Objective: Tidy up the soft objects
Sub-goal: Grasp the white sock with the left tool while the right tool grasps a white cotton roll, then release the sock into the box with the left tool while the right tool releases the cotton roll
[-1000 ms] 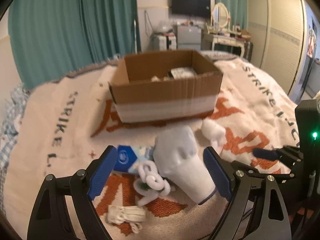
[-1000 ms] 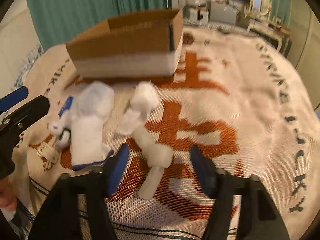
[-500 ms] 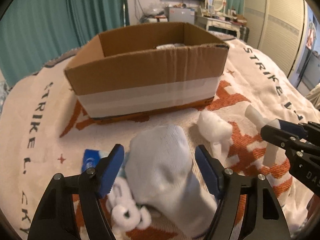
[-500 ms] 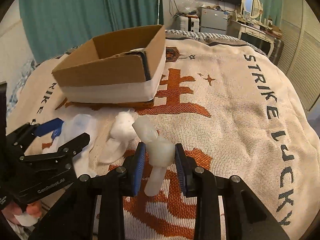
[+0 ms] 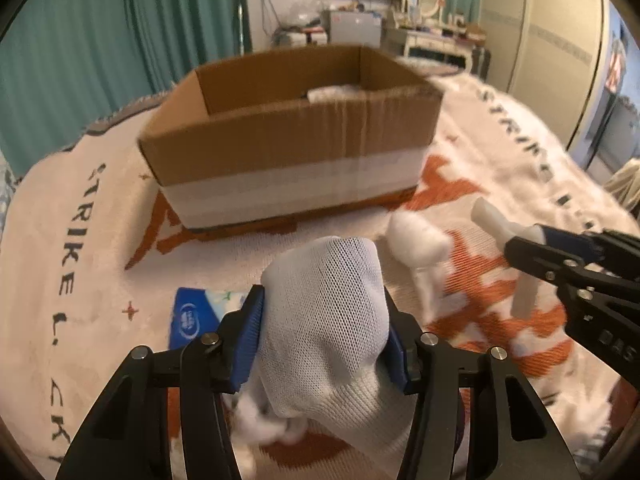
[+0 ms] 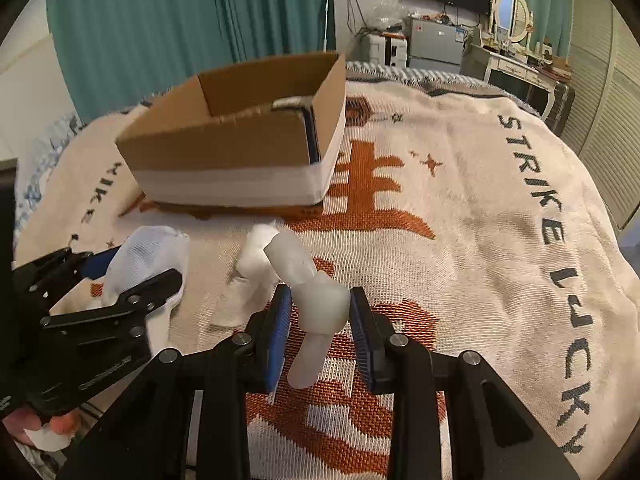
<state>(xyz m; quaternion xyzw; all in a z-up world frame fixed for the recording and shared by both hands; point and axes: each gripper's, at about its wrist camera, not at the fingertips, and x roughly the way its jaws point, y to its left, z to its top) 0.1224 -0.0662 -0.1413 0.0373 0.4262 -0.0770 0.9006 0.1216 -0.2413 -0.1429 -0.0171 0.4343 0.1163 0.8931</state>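
Tongs on both sides are clamped on soft items, presumably so that each can be carried to the cardboard box just behind: the left tongs are closed on a white mesh sock, and the right tongs are closed on a pale, translucent soft toy. A cotton wad and a blue packet are left on the bed's woven blanket, lettered "STRIKE LUCKY", in a bedroom where teal curtains are hung.

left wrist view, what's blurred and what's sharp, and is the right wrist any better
Left wrist view: white mesh sock in the left gripper is sharp, brown cardboard box motion-smeared. Right wrist view: box edges slightly soft, woven blanket crisp; both fisheye-bent.
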